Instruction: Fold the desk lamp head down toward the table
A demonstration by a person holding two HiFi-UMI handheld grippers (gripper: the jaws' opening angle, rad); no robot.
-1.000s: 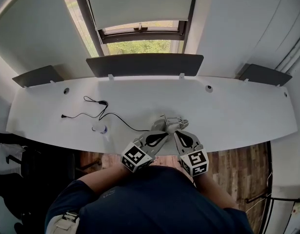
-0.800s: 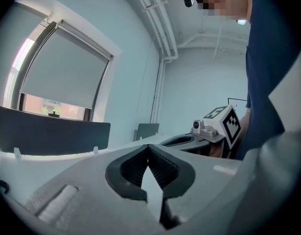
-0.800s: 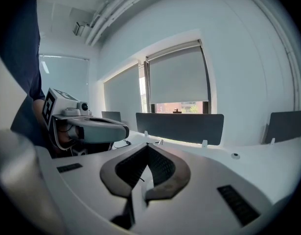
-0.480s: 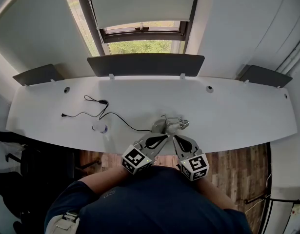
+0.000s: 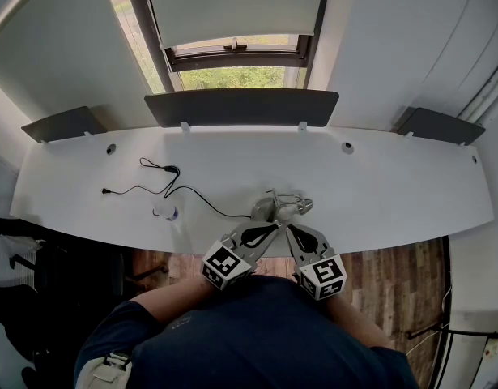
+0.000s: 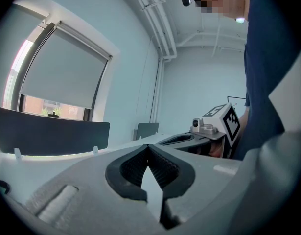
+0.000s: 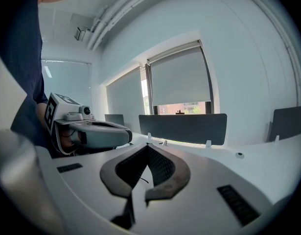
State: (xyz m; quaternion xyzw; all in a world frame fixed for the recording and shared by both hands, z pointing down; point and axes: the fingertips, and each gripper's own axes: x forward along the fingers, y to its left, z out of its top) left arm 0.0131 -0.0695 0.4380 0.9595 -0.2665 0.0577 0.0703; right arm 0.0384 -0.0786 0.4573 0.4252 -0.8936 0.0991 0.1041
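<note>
At the near edge of the white desk [image 5: 394,185], just right of its middle, the desk lamp [image 5: 279,206] shows as a small silvery tangle sitting low on the surface; its parts are too small to tell apart. Both tools converge on it from the person's side. The left gripper [image 5: 269,224] angles in from the left and the right gripper [image 5: 289,227] from the right, so the pair forms a narrow V with the tips close together at the lamp's near side (whether either tip touches it cannot be told from above). Each points away from the body and close to level, with its marker cube trailing over the desk edge: the left cube [image 5: 224,266] and the right cube [image 5: 323,275] sit just above the dark blue shirt [image 5: 257,339]. The left forearm [image 5: 172,294] reaches forward from the torso. In each gripper view the ribbed pads meet at the tips, pressed together with nothing between them. A black cable [image 5: 163,186] lies well to the left on the desk.
</note>
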